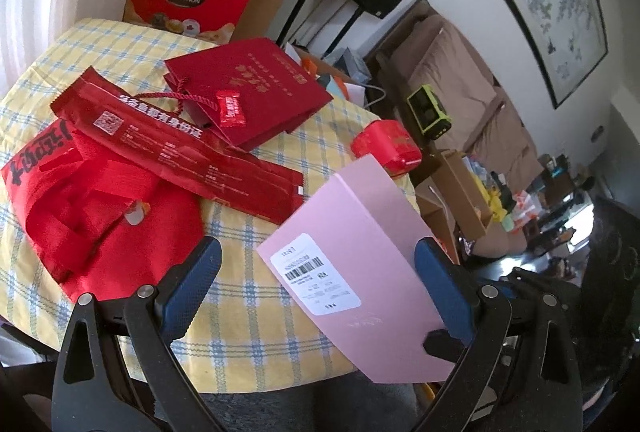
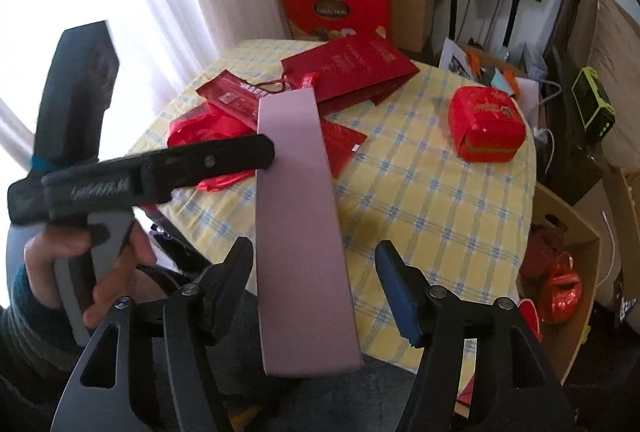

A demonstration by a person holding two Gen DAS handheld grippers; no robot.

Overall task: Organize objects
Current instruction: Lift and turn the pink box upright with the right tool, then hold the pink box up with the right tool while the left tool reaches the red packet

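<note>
A long pink box [image 1: 352, 232] [image 2: 300, 232] with a barcode label slants over the near edge of the yellow checked table [image 1: 248, 312] [image 2: 420, 212]. It lies between the wide jaws of my left gripper [image 1: 318, 246]. The right pad touches its side, and tablecloth shows between the left pad and the box. In the right wrist view one left finger [image 2: 224, 158] reaches the box's edge, with a hand [image 2: 44, 256] on the handle. My right gripper [image 2: 313, 246] straddles the box, open, with its right pad clear of it.
On the table lie a red fabric bag [image 1: 100, 216], a long red packet [image 1: 172, 144], a dark red paper bag [image 1: 260, 88] and a red tin [image 2: 486, 124]. A red gift box [image 2: 336, 8] stands behind. An open cardboard box [image 2: 568, 252] sits on the floor at the right.
</note>
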